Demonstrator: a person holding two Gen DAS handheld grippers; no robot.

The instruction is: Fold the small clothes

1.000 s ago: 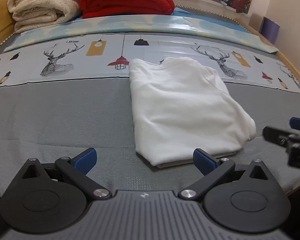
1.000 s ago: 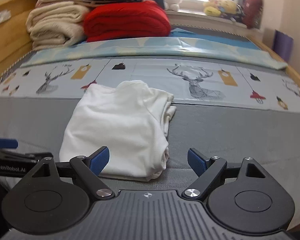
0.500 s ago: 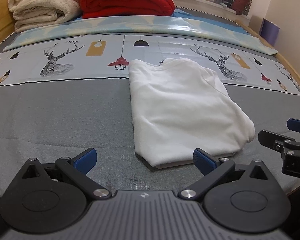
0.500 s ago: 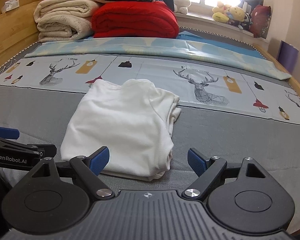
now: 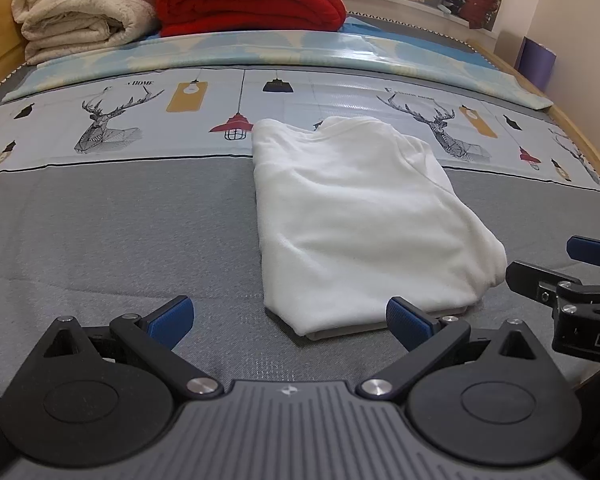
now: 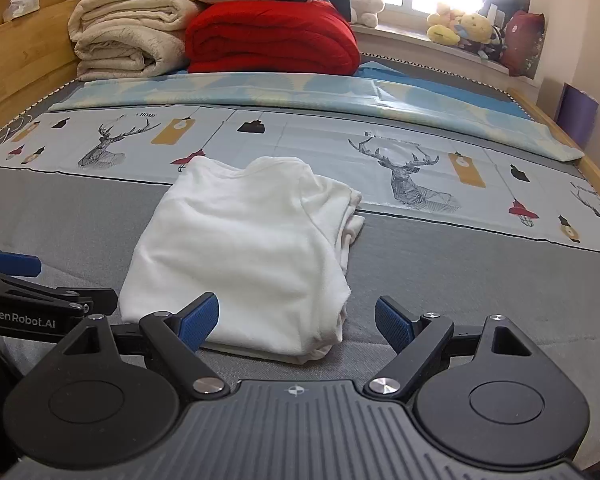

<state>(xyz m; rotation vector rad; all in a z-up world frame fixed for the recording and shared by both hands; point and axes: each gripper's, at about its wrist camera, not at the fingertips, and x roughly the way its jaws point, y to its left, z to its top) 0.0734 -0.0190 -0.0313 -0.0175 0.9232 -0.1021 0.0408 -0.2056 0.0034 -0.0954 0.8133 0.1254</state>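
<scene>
Nearest the camera, the left gripper [image 5: 288,318] hovers with its blue-padded fingers spread wide apart and nothing between them, just short of the near edge of the white garment [image 5: 364,216]. The right gripper [image 6: 296,320] is likewise spread apart and empty, its left finger in front of the garment's near edge in the right wrist view.

The garment lies on the grey part of the bed [image 5: 112,232], already folded into a rough rectangle several layers thick, with its far end reaching the deer-printed strip. It looks like light, soft knit cloth: limp, easy to crease, and likely to sag or slide open if lifted by one layer only. The best hold is probably at the near corners, pinching all layers together. On its right side the stacked edges splay loosely and look likeliest to slip.

Farther back sit a red blanket [image 6: 272,36] and cream blankets [image 6: 128,40].
</scene>
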